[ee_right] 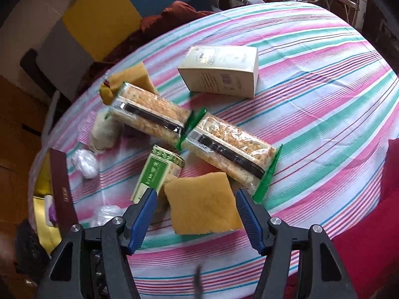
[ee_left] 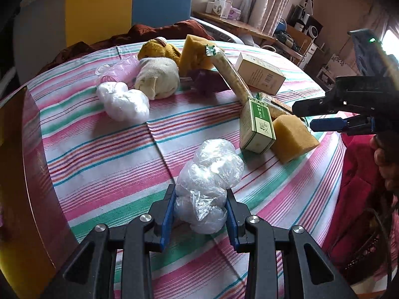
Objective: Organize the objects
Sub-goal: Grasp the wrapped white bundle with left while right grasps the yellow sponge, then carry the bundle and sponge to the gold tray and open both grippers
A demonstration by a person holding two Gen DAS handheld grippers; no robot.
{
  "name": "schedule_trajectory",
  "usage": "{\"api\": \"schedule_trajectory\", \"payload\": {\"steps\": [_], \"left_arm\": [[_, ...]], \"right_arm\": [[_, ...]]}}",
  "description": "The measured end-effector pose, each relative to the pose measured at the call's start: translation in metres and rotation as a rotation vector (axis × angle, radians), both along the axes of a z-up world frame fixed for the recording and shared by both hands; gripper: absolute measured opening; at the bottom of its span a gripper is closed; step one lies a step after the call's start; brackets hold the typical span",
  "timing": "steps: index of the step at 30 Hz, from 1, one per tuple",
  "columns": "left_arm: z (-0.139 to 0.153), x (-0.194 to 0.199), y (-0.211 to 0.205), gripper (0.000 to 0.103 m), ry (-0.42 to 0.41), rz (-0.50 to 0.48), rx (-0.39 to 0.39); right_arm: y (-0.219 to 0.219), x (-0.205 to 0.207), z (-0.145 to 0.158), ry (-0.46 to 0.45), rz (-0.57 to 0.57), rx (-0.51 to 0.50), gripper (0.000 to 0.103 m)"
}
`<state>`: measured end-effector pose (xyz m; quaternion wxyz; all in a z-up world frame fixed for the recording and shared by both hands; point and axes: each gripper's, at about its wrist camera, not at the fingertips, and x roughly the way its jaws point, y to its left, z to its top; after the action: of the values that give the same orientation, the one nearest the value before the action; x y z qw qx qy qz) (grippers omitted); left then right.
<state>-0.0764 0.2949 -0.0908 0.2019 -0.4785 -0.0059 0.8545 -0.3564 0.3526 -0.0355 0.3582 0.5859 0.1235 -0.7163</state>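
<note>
On the striped cloth: my left gripper pinches the crumpled clear plastic bag.
Right gripper: spread wide around the yellow sponge square, not touching.
Advice: I close gently, centred, avoiding the green box.

Pink, green and white striped tablecloth, yellow-tan sponge, green-and-cream box, translucent white plastic bag, blue gripper fingers.
</note>
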Motion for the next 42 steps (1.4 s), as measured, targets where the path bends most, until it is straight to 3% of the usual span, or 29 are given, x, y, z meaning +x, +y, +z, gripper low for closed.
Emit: {"api": "schedule_trajectory", "payload": {"steps": [26,29,35,42], "left_arm": [[-0.002,0.003,0.000,0.038,0.018,0.016,-0.018],[-0.001,0.002,0.001,0.036,0.017,0.022,-0.020],[0.006,0.006,-0.001,0.035,0.001,0.021,-0.013],[0.039,0.026,-0.017,0.035,0.069,0.028,0.027]], "right_arm": [[-0.024,0.014,-0.013,0.081,0.096,0.177,0.066],[-0.028,0.016,-0.014,0.099,0.115,0.195,0.058],[-0.011,0.017,-0.002,0.079,0.095,0.110,0.055],[0.003,0.036,0.034,0.104,0.102,-0.043,0.055]]}}
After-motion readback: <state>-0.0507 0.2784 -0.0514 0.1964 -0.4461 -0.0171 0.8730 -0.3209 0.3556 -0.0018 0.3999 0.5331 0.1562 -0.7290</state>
